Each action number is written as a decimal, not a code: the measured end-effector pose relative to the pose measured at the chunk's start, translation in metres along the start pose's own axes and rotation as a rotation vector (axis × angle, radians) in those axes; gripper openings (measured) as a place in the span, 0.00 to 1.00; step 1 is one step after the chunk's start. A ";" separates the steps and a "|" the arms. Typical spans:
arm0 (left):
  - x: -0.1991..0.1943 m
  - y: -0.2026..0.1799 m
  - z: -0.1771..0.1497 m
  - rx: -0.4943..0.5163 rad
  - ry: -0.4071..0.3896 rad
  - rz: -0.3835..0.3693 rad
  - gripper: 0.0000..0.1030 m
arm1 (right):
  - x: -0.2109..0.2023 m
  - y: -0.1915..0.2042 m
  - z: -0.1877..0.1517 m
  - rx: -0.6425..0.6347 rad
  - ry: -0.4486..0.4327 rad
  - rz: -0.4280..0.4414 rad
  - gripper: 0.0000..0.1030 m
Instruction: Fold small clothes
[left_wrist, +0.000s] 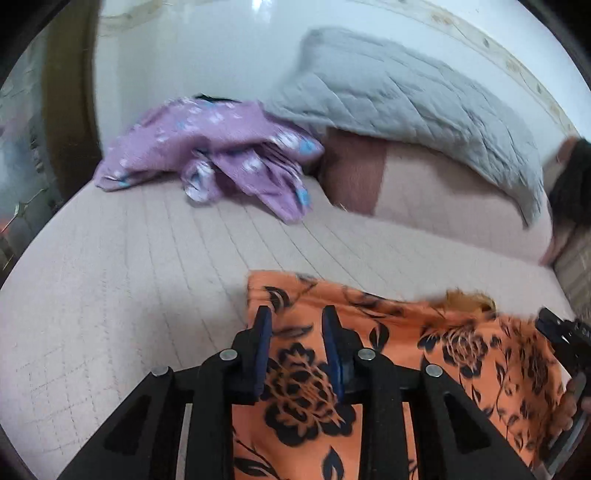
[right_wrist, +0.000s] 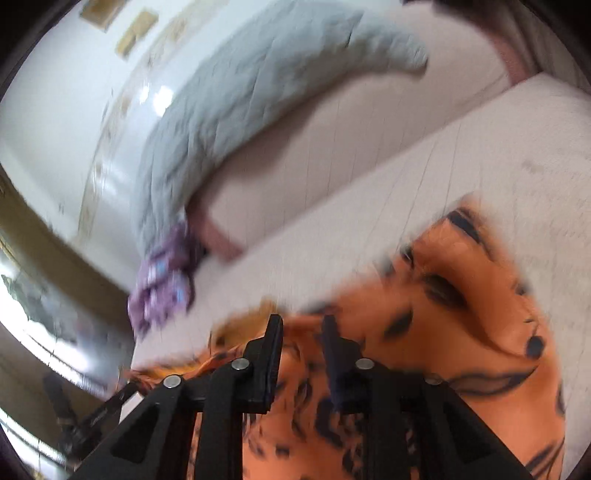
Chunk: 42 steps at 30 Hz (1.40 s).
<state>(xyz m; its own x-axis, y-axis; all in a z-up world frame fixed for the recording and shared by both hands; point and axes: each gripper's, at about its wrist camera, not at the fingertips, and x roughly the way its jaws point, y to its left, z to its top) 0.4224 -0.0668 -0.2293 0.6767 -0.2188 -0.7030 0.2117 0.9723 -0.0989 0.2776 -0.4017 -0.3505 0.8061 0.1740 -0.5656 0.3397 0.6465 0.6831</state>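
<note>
At far left of the left wrist view the bed (left_wrist: 110, 295) is bare, its quilted cover running back to a purple garment (left_wrist: 221, 155) that lies crumpled near the wall, well apart from both hands. Right of it a grey quilt (left_wrist: 388, 92) slumps over a pink pillow (left_wrist: 443, 199). Nearer, the orange garment (left_wrist: 461, 354) with its dark flower print lies spread on the bed, its long axis running across the view from under the left gripper (left_wrist: 297, 325) toward the right edge. The left gripper stands over the cloth's left end with its fingers narrowly apart; no fabric is pinched between the blue pads, so it appears empty. At the far right edge the right gripper (left_wrist: 554, 328) shows only in part, close to the cloth's other end. In the right wrist view, which is blurred, the orange garment (right_wrist: 461, 314) fills the lower right and looks rumpled, one flap lifted or folded over. The right gripper (right_wrist: 301, 325) hovers above it with a narrow gap, and I cannot tell whether its fingers touch cloth. Each hand sits at one end of the piece, so the coming fold probably turns on both taking an edge and carrying it across the short axis; the left looks better placed over a clean edge.
</note>
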 end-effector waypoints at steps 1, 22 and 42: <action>0.004 0.003 0.003 -0.008 0.018 0.014 0.31 | -0.002 0.001 0.001 -0.009 -0.001 -0.005 0.25; -0.068 0.031 -0.086 -0.014 0.202 0.124 0.40 | -0.102 -0.028 -0.078 0.125 0.321 -0.052 0.27; -0.035 0.064 -0.117 -0.557 0.232 -0.251 0.70 | -0.088 -0.094 -0.110 0.570 0.195 0.051 0.62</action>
<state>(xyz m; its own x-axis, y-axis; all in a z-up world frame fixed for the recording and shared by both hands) 0.3298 0.0126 -0.2937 0.4716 -0.4817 -0.7387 -0.0959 0.8047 -0.5859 0.1211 -0.3963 -0.4160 0.7425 0.3625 -0.5632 0.5529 0.1430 0.8209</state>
